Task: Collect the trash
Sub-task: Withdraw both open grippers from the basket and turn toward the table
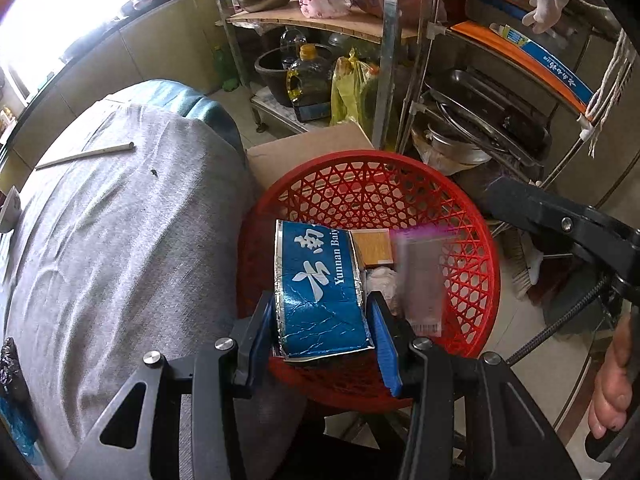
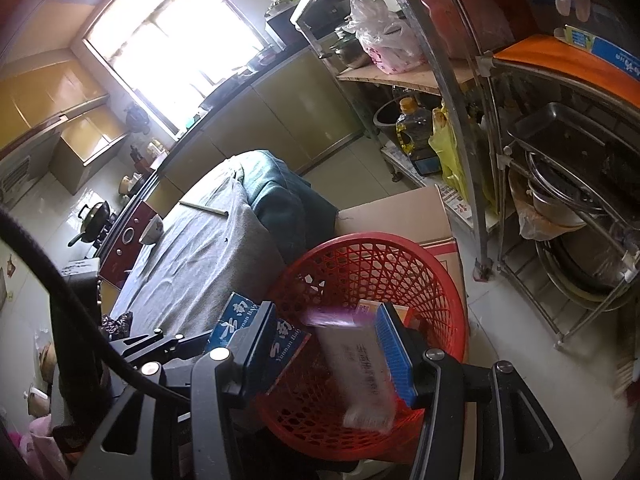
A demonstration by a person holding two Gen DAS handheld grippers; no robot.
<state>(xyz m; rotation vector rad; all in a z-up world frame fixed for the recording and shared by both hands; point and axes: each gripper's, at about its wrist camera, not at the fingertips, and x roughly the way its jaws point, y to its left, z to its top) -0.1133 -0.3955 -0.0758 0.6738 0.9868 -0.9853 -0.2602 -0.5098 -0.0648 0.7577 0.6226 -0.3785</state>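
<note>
Left gripper (image 1: 322, 330) clamps the crumpled blue foil carton with white lettering (image 1: 320, 288) over the red plastic lattice basket (image 1: 460, 280); released this near the rim, it could catch the edge and fall outside. Right gripper (image 2: 328, 348) angles down over the same basket, jaws narrow; a blurred white-and-purple packet (image 2: 356, 364) sits between them, pad contact unclear, so it may miss or bounce off trash inside. A hand (image 1: 612, 384) grips the right handle.

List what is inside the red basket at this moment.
In the red basket: a tan box, crumpled white paper and a blurred white-and-purple box. The blue carton covers whatever lies beneath it.
</note>
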